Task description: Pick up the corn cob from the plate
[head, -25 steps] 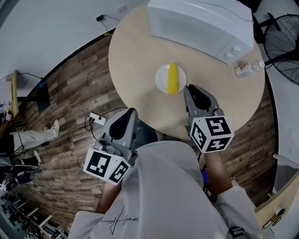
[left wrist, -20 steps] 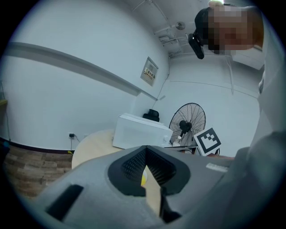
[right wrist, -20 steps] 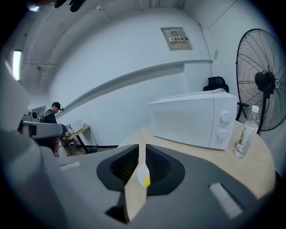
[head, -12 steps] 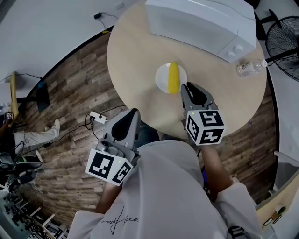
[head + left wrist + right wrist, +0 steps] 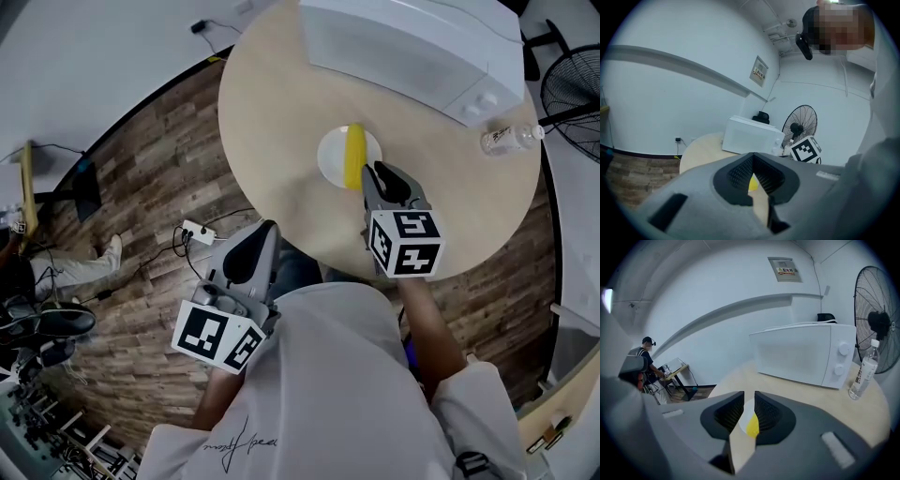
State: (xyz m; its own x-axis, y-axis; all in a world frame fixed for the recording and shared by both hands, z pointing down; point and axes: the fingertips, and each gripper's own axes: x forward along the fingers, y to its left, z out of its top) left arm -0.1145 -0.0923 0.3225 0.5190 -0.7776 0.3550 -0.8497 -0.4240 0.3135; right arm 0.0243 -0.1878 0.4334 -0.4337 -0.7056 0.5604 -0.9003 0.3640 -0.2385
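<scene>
The left gripper [image 5: 265, 229] hangs off the near edge of the table [image 5: 272, 112], its fingers [image 5: 740, 172] seemingly closed together on nothing. Farther out, the right gripper [image 5: 373, 171] has just been parting its fingers [image 5: 768, 412]. A narrow gap stands between them and they grip nothing. Their tips sit at the near end of the corn cob [image 5: 353, 155], though contact is unclear. The cob lies on the white plate [image 5: 330, 164], its long axis pointing straight away from the person.

corn [image 5: 353, 155]: yellow. plate [image 5: 330, 157]: white. table [image 5: 281, 94]: pale beige. microwave [image 5: 412, 42]: white. floor [image 5: 141, 169]: brown wood planks. left gripper [image 5: 264, 228], right gripper [image 5: 377, 172]: grey, with black-and-white square patterns.
</scene>
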